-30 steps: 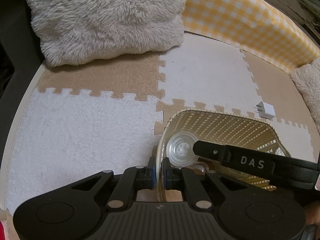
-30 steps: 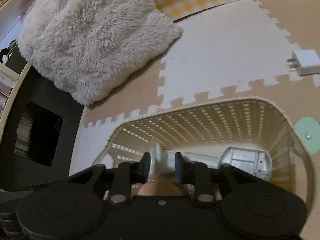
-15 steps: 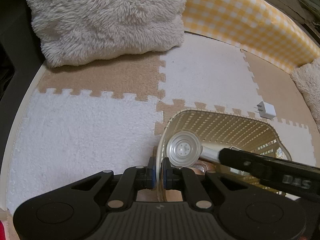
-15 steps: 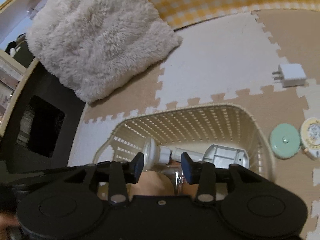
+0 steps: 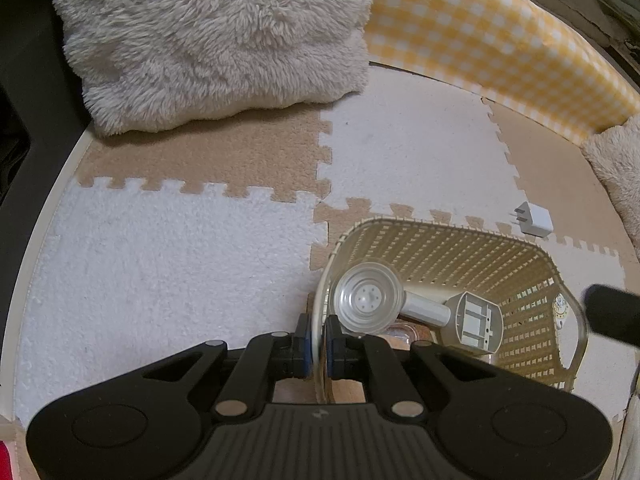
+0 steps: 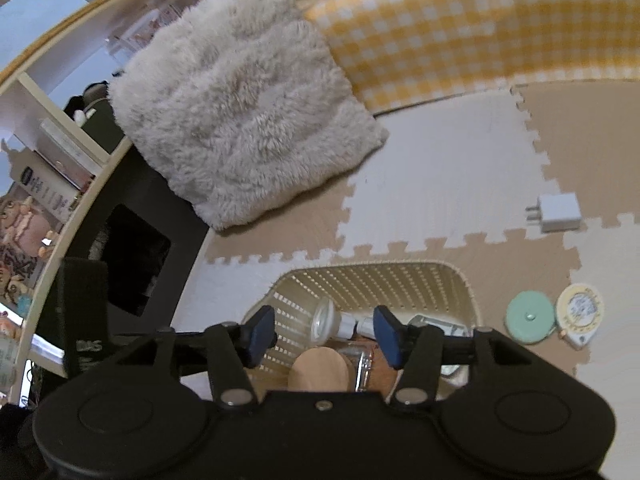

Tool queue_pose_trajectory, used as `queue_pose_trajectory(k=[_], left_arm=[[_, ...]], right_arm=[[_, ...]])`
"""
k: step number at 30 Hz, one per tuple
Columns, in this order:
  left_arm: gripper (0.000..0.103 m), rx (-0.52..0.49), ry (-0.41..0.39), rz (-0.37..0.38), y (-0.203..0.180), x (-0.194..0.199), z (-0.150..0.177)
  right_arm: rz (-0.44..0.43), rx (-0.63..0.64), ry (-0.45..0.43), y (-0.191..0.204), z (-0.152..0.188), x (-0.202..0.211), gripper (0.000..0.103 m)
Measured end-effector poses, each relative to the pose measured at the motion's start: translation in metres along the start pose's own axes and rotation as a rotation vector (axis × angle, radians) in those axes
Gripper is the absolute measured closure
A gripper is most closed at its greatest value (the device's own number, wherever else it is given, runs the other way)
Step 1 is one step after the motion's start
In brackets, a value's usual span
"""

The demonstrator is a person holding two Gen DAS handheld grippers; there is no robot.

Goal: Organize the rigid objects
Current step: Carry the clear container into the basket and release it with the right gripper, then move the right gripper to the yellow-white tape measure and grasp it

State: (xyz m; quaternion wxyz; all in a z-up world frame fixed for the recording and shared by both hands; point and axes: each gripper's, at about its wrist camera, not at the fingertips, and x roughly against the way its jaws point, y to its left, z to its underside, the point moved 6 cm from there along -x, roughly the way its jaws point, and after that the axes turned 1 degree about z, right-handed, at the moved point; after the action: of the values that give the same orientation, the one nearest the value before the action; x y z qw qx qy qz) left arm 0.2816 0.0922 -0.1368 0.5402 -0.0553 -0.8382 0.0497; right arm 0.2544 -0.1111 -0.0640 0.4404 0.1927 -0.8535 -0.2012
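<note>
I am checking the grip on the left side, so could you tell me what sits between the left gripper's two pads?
The basket rim runs between the left gripper pads, clamped; the left wrist view shows it.

You have the basket (image 6: 400, 280) on the mat (image 6: 440, 184), with the hair dryer (image 5: 400, 304) lying inside it. The charger (image 6: 558, 213) lies beyond it to the right, two round cases (image 6: 530, 318) just right of it, the cushion (image 6: 240, 120) behind to the left.

Two wrist cameras look steeply down at the floor (left one closer), sharing the basket (image 5: 532, 252) (image 6: 400, 276) and cushion (image 5: 216, 40) (image 6: 240, 120).
</note>
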Motion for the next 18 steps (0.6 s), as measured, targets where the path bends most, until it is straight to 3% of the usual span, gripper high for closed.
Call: queue_pose_trajectory(k=[2,5,10,11,18], left_arm=[[0.096,0.000,0.000,0.000,0.000,0.000,0.000],[0.096,0.000,0.000,-0.001,0.000,0.000,0.000],[0.096,-0.001,0.000,-0.001,0.001,0.000,0.000],[0.096,0.000,0.000,-0.001,0.001,0.000,0.000],[0.096,-0.002,0.000,-0.003,0.001,0.000,0.000]], right_arm=[[0.012,0.010,-0.014,-0.004,-0.003,0.010,0.043],[0.047,0.024,-0.047,-0.015,-0.007,0.027,0.029],[0.112,0.047,-0.091,-0.037,-0.013,0.044,0.026],[0.129,0.052,-0.098,-0.042,-0.014,0.046,0.019],[0.315,0.132,-0.137,-0.084,-0.009,0.046,0.008]])
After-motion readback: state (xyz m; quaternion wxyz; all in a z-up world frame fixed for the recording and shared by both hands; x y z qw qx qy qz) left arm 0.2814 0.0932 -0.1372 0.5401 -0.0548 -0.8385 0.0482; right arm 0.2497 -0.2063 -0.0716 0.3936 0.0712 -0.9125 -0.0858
